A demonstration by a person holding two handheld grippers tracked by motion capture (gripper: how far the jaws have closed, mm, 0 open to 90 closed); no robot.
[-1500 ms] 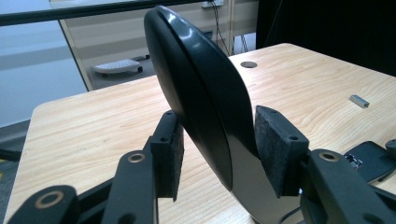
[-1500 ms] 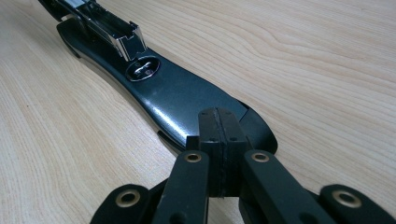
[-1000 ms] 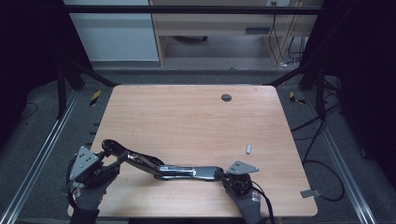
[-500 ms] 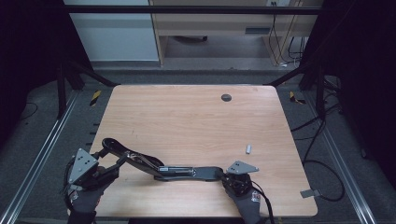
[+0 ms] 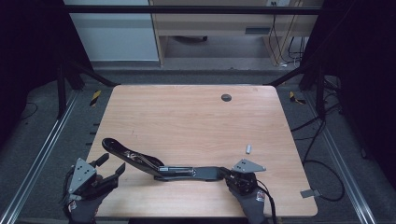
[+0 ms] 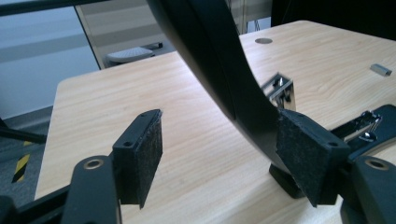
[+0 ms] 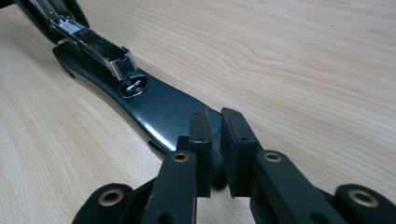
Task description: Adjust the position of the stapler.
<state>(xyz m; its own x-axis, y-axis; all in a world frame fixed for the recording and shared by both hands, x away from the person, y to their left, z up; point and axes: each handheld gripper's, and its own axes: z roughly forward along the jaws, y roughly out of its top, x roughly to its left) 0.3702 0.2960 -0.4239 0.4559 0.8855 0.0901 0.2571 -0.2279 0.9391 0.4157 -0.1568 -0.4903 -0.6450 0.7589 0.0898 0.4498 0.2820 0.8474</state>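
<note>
Changed: since the earlier frames my left gripper (image 5: 109,169) has let go of the stapler's (image 5: 159,164) raised top arm and dropped back toward me; its jaws have just been opening, and the arm now passes between them, brushing one pad at most.
Right gripper (image 5: 227,174): jaws have just been opening a little; in the right gripper view the stapler's base tip sits in the narrow gap, and I can't tell whether the pads still press on it.
Stapler: opened out flat on the table (image 5: 187,116), base stretching from my right gripper toward my left, top arm rising just ahead of my left jaws.
Meaning: I judge the opening step finished and both grips on their way off.
Count: one stapler; one small staple strip (image 5: 249,149) beyond my right gripper; one round table grommet (image 5: 226,97) far ahead; two grippers.
</note>
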